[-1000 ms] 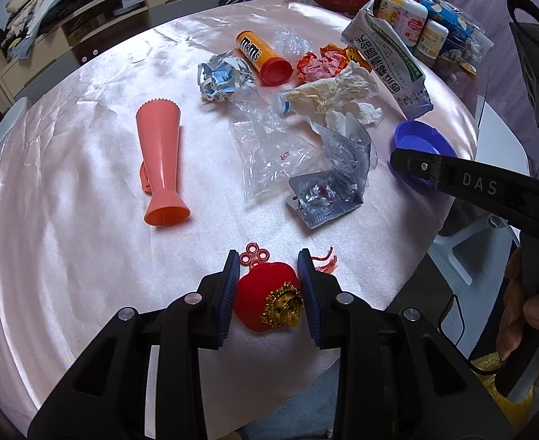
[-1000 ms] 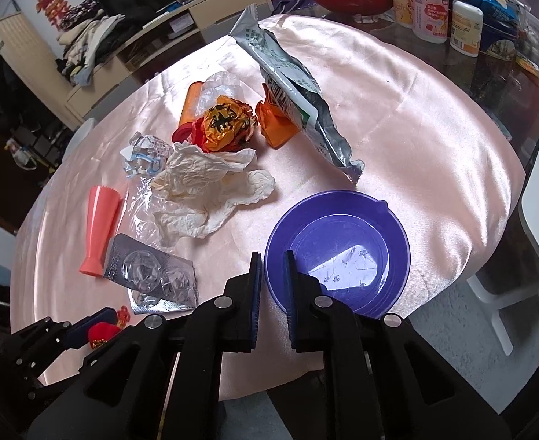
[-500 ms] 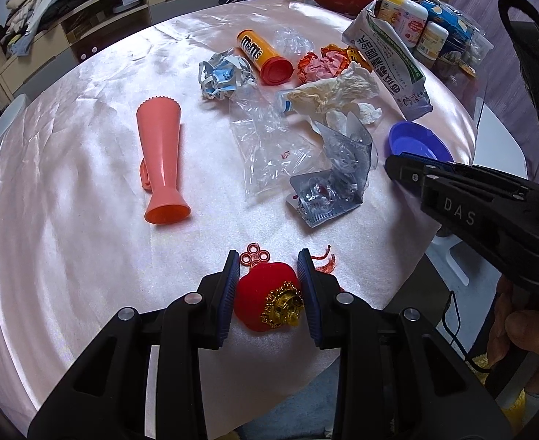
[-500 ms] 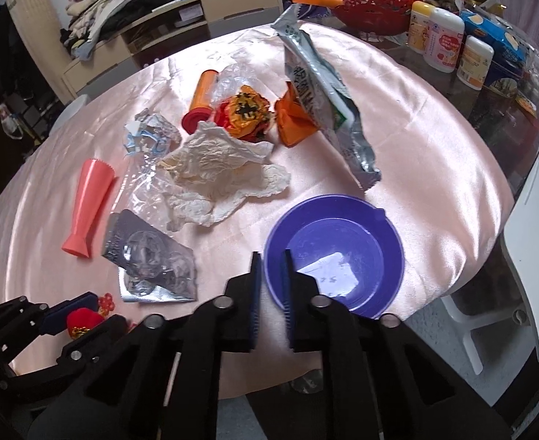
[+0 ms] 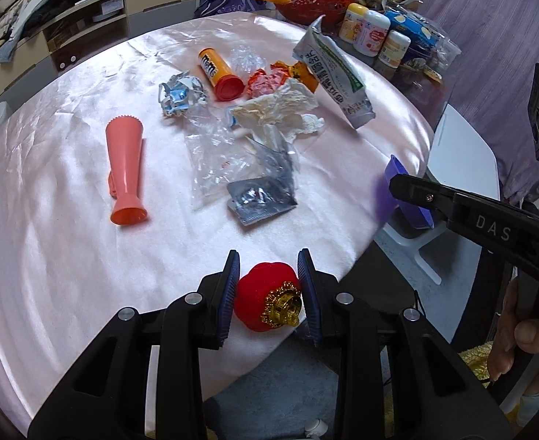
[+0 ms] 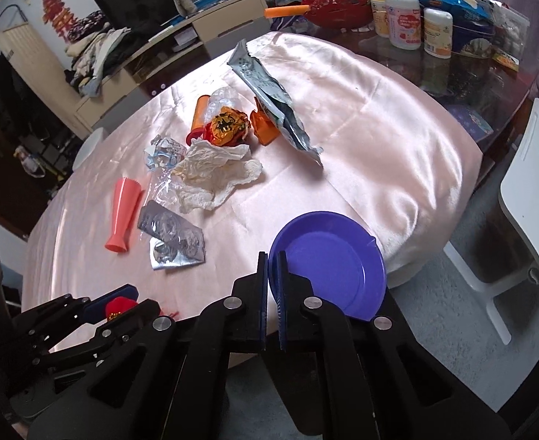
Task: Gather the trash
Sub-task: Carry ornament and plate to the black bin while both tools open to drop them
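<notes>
Grippers both angle steeply down at the near edge of the round table (image 5: 68,190), one in each hand. The left gripper (image 5: 268,286) is clenched on a small red lantern ornament (image 5: 266,299), both blue pads pressed to its sides, the gold cap facing the camera; the ornament hangs just over the table's near edge. The right gripper (image 6: 272,286) is clamped tight on the rim of a purple plate (image 6: 337,264), which is lifted and tilted, reaching out past the table's right edge over the floor; a person's hand (image 5: 522,333) grips the handle at the lower right of the left view.

Trash lies in a loose heap toward the far side of the table — a crumpled white tissue (image 6: 214,168), a clear plastic bag (image 5: 214,154), a silver blister pack (image 6: 174,234), a long silver snack bag (image 5: 337,77), an orange candy tube (image 5: 220,73) and crumpled wrappers; a pink cone-shaped cup (image 5: 124,172) lies on its side nearer the left edge.

Only the left view shows the plate edge-on in the right gripper's jaws; only the right view shows the plate's full face, and the left gripper low at the near-left edge with the ornament in it.
</notes>
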Available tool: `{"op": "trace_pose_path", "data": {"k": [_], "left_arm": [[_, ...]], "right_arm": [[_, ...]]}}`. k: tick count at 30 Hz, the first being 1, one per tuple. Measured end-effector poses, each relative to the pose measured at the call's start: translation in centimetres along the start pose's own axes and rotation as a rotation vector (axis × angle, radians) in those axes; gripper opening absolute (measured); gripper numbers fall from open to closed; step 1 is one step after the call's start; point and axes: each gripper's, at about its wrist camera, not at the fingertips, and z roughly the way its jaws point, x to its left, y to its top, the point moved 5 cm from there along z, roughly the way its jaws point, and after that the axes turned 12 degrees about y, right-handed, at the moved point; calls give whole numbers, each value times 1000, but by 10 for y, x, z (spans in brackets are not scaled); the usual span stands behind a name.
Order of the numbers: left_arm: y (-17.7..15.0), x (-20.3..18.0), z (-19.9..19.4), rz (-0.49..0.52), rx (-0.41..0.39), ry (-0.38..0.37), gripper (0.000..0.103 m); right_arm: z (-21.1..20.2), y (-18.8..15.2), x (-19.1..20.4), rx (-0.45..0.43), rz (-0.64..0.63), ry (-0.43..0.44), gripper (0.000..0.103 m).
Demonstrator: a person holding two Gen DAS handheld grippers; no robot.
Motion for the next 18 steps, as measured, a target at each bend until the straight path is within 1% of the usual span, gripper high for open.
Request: {"op": "trace_pose_path", "data": {"k": [4,8,12,15,18], "left_arm": [[-18,-25,-2,24,8,-38,31],[-33,-55,-2,72,16,-55,31],[-48,-78,9,115,38,-50,31],[-59,-89,24,138,64,-37,31],[-65,-98,40,158,94,-26,31]], "right_arm": [[-19,-17,-16,-9,50,11,4],[-30,-38,-34,-7,90,-5,4],[-28,-54,-52,15,123,-16,4],[-20,-67,-65,40,160,-11,4],[-10,-77,-78,67,182,-29,4]]}}
